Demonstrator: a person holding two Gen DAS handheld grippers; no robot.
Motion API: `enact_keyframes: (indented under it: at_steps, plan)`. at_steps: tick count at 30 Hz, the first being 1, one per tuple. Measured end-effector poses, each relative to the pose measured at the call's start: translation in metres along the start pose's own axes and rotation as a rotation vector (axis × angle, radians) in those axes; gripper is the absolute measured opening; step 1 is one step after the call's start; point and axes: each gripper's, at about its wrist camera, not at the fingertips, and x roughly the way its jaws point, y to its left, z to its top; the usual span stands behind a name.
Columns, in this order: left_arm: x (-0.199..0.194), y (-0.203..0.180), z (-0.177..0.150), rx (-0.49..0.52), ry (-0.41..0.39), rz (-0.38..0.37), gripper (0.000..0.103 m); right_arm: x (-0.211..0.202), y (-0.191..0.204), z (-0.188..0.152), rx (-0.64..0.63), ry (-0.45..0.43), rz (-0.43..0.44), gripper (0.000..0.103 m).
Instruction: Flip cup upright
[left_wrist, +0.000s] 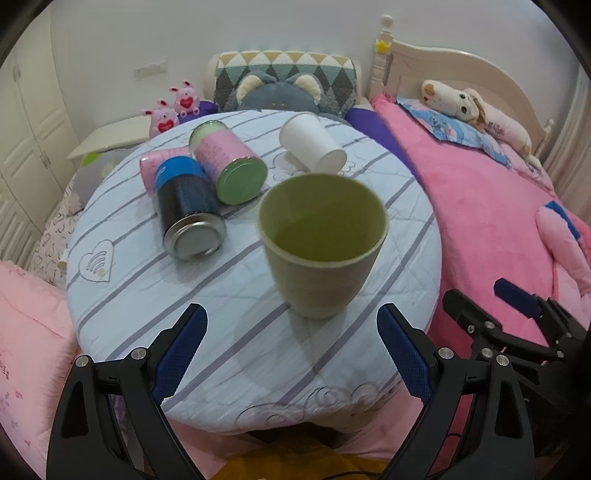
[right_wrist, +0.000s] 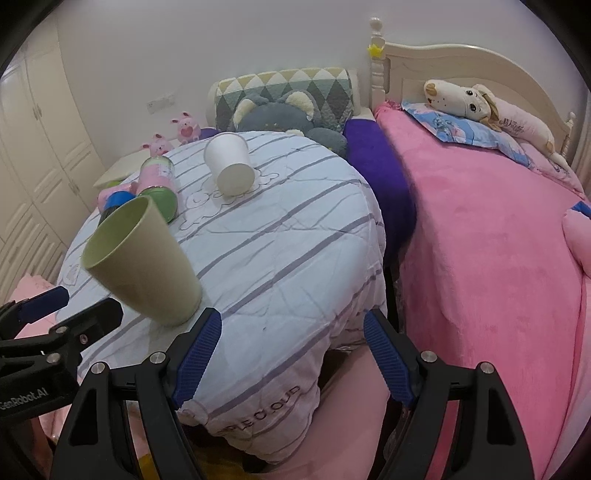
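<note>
Two cups are showing: one smooth olive-green tapered plastic cup (left_wrist: 322, 245) standing mouth-up near the front of the round striped quilted surface (left_wrist: 236, 295), one white paper cup (left_wrist: 312, 144) lying on its side further back. Two cylindrical cans are lying left, one pink-labelled (left_wrist: 229, 162), one dark with a blue band (left_wrist: 186, 210). The left gripper (left_wrist: 291, 354) and right gripper (right_wrist: 291, 354) are both holding their jaws wide apart, gripping nothing.

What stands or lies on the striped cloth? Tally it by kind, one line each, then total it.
Cups: 2, the green cup upright, the white cup on its side.
Cans lying down: 2, the pink can and the blue-and-black can.
Pink roll behind the cans: 1.
Total: 5.
</note>
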Motion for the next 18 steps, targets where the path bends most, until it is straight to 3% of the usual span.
enact_keyframes:
  at_steps: [8, 18]
  plan:
    - [-0.009, 0.018, -0.022, 0.028, -0.068, 0.001, 0.095, -0.016, 0.027, -0.017, -0.051, -0.115, -0.036, 0.081]
    - [-0.02, 0.031, -0.041, 0.007, -0.271, 0.033, 0.095, -0.028, 0.043, -0.035, -0.083, -0.286, -0.029, 0.081]
